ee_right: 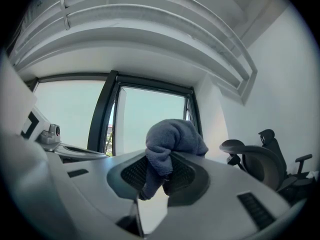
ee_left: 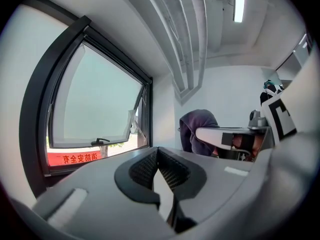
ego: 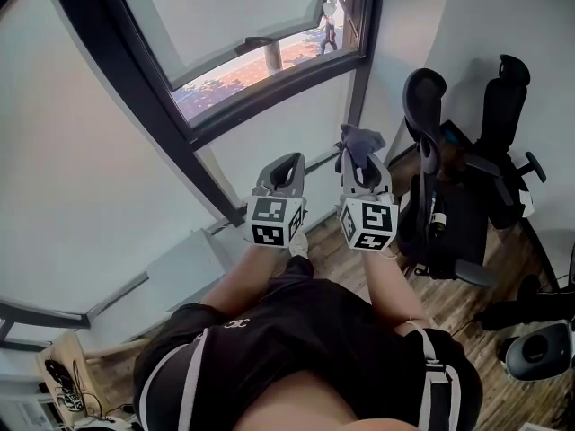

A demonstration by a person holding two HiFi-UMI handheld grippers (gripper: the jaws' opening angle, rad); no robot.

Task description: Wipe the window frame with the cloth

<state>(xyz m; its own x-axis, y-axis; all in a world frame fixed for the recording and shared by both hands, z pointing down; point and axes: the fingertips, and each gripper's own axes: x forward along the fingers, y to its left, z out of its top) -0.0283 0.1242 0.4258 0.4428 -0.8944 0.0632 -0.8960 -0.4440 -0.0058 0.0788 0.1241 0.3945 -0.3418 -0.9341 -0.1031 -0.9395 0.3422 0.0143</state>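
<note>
Window frame point(ego: 130, 70) ahead; right gripper point(ego: 364, 171) clamps cloth point(ego: 359, 139), left gripper's point(ego: 286, 167) jaws meet, empty.

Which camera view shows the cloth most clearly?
The right gripper view: the cloth sits central, clamped in the right hand-held gripper. The head view shows it small; the left gripper view shows it partly hidden.
</note>
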